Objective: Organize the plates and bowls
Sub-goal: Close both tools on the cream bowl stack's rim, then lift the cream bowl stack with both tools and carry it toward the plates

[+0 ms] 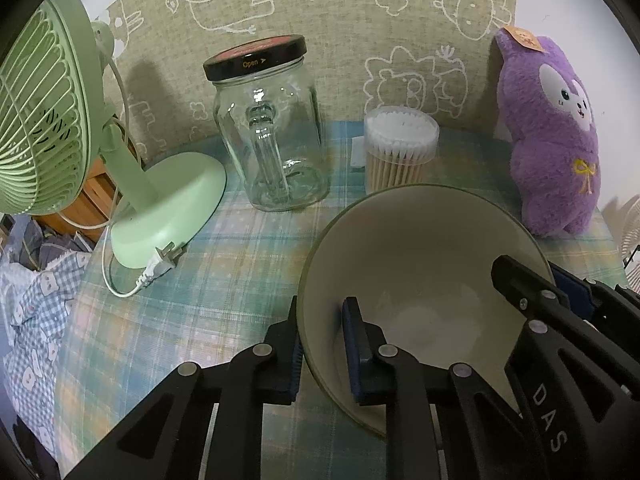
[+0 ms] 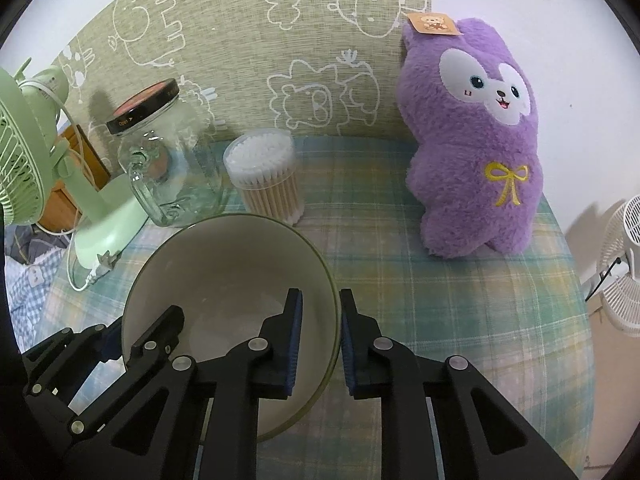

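While the bowl (image 1: 420,256) sat near the jar (image 1: 272,128), the left claw (image 1: 324,356) and right claw (image 2: 320,344) were each clamped on its rim.

I am seeing soft, fairly dim indoor light casting the glass jar (image 1: 267,128)'s faint shadow left onto the far cushion (image 1: 320,40). Small glints are showing on the glass. Fisheye curvature is bending the edges, corners darkening; focus is holding sharp.

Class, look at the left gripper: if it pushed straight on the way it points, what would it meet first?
The left gripper is already clamped on the bowl rim, so it would drive into the bowl wall first; the jar lies well beyond, probably.
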`<state>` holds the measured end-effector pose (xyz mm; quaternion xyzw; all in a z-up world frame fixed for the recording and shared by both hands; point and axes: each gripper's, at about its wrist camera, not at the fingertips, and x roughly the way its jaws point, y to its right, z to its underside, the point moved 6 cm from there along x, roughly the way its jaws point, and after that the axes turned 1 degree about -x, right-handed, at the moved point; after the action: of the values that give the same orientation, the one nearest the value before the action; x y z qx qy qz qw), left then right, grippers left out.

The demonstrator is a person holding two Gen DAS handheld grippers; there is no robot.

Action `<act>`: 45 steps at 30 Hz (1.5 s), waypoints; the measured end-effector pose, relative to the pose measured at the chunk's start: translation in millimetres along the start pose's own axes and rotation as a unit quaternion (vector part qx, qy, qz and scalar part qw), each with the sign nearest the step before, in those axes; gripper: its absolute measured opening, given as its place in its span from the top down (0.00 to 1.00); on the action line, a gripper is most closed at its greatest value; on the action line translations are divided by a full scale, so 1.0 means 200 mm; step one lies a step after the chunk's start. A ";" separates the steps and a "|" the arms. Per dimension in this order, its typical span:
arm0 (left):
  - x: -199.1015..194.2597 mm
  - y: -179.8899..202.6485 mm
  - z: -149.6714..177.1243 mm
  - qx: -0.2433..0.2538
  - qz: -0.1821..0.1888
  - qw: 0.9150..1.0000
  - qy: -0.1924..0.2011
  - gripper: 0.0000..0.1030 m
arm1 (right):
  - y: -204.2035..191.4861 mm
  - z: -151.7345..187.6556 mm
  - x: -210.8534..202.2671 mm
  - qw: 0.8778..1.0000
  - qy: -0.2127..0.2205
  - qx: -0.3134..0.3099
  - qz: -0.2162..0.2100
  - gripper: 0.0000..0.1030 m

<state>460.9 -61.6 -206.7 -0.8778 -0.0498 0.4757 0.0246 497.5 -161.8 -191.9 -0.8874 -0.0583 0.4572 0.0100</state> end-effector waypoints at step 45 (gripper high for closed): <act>-0.58 -0.12 0.16 0.000 0.043 0.998 0.036 0.85 | -0.14 0.14 -0.63 0.998 0.037 0.024 0.038 0.79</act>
<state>369.3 -51.5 -125.9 -0.8957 -0.0113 0.4445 0.0062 398.7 -149.9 -104.4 -0.9049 -0.0129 0.4252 0.0164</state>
